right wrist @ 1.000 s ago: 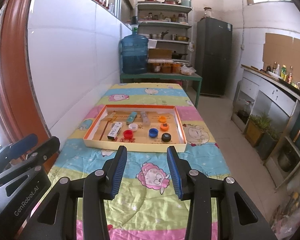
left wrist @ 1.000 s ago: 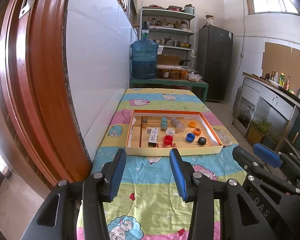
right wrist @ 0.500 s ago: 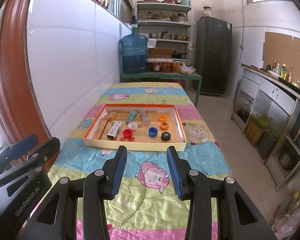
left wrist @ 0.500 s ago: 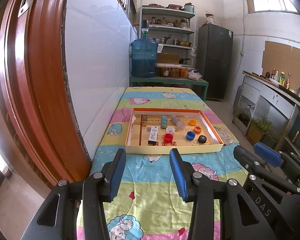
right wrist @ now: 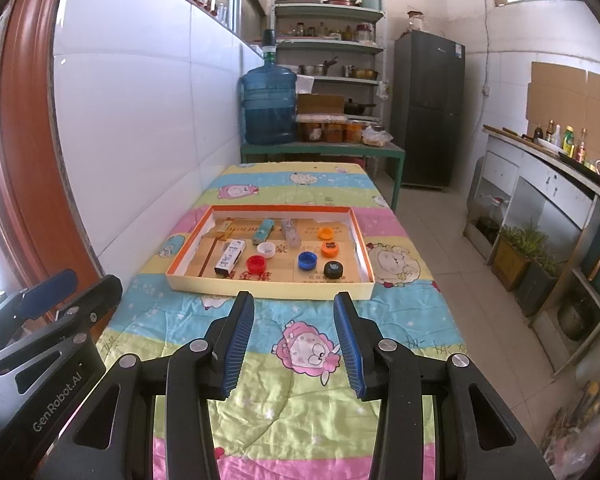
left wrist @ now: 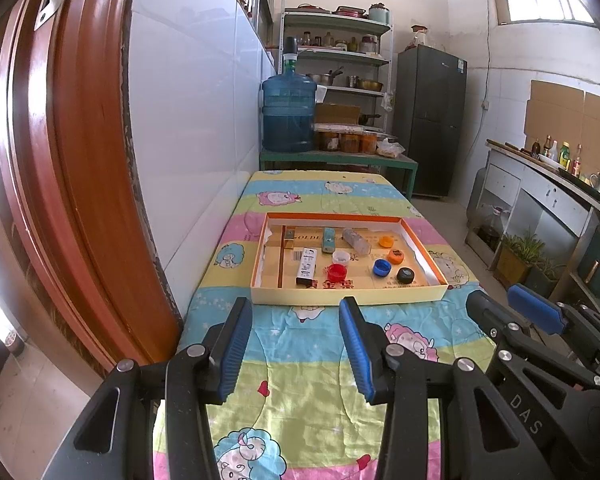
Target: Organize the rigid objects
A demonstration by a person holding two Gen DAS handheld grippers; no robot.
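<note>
A shallow cardboard tray with an orange inner rim lies on the cartoon-print cloth. Inside it are a red cap, a white cap, a blue cap, a black cap, two orange caps, a white-and-black box, a teal box and a clear bottle. My left gripper and right gripper both hover open and empty, short of the tray's near wall.
A tiled wall and a brown door frame run along the table's left side. A green table with a blue water jug stands behind. A fridge, shelves and a counter line the back and right; floor lies to the right.
</note>
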